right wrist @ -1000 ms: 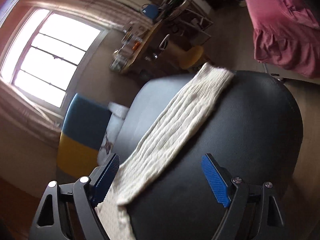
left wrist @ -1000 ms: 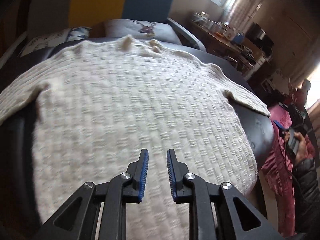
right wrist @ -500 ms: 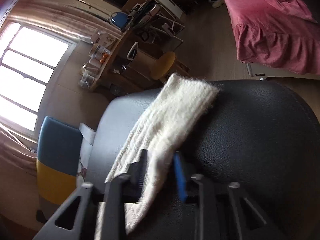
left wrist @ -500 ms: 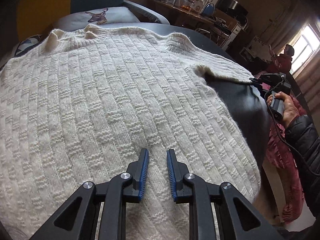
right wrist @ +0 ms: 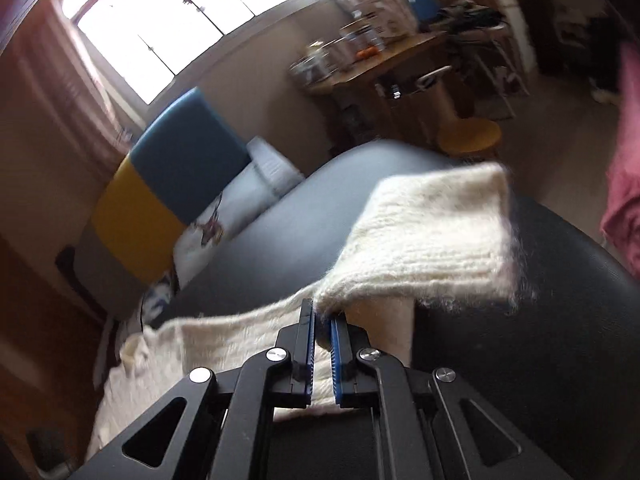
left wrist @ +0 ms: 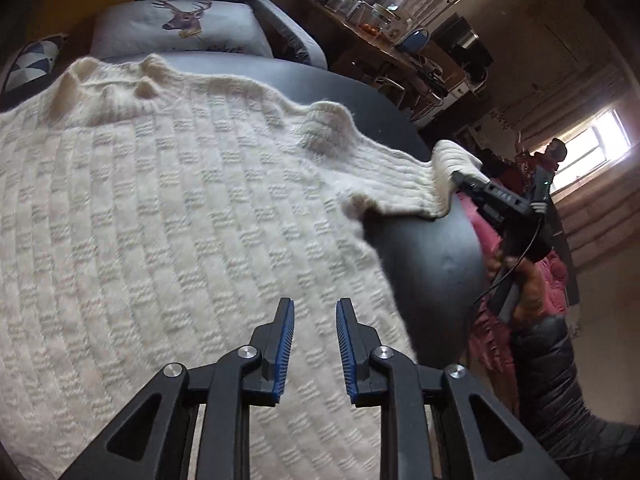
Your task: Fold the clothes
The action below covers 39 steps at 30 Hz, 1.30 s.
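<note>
Since earlier: right gripper (right wrist: 323, 322) closed its fingers on sleeve (right wrist: 432, 232), lifting it. Left gripper (left wrist: 315, 312) hovered, slightly parted, empty. Sweater (left wrist: 160, 208) lay on dark surface (left wrist: 432, 256); soft, light, stretchy; best gripped at cuff.

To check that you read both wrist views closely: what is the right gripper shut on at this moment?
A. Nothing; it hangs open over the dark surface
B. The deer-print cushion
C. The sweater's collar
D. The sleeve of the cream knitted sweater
D: in the right wrist view the right gripper pinches the sleeve of the cream sweater, its cuff end lifted off the dark surface.
</note>
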{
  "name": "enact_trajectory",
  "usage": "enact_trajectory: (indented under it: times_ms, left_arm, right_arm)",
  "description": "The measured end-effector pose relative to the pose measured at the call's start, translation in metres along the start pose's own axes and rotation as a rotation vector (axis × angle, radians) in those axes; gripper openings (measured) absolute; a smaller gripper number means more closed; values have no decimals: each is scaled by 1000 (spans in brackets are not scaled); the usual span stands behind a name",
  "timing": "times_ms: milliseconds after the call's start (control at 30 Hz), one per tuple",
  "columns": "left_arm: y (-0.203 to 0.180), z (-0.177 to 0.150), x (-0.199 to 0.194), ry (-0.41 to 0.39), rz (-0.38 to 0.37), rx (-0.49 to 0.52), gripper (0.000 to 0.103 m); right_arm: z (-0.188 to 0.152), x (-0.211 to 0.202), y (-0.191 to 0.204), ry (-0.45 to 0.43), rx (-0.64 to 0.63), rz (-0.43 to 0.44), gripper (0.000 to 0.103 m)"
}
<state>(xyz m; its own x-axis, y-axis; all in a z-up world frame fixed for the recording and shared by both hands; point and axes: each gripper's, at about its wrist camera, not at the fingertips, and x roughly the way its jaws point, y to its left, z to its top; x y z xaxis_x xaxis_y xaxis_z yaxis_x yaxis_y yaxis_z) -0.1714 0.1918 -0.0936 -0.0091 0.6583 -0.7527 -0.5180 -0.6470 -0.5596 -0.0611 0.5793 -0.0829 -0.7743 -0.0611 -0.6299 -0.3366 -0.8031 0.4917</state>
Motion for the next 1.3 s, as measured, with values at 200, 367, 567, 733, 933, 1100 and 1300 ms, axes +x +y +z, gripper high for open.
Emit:
enact_trajectory:
  times_ms: [200, 367, 567, 733, 933, 1100, 1300]
  left_arm:
    - [-26, 54, 42, 35, -138, -94, 36]
    - [-21, 88, 77, 49, -205, -240, 44]
    - [-29, 109, 113, 91, -174, -237, 46]
    - [-36, 106, 154, 203, -163, -255, 46]
    - [-41, 96, 174, 221, -230, -307, 44]
    - [-52, 101, 174, 171, -176, -242, 6]
    - [-62, 107, 157, 104, -176, -177, 6]
  right_arm:
    - [-49, 35, 52, 178, -315, -70, 7]
    - [-71, 43, 65, 193, -493, -171, 8]
    - [-74, 42, 60, 165, -490, -164, 9]
    - [-74, 44, 60, 138, -470, -146, 9]
    - [-76, 44, 58, 123, -471, -134, 10]
    - [-85, 47, 70, 160, -548, -42, 90]
    - [-108, 62, 97, 193, -717, -114, 103]
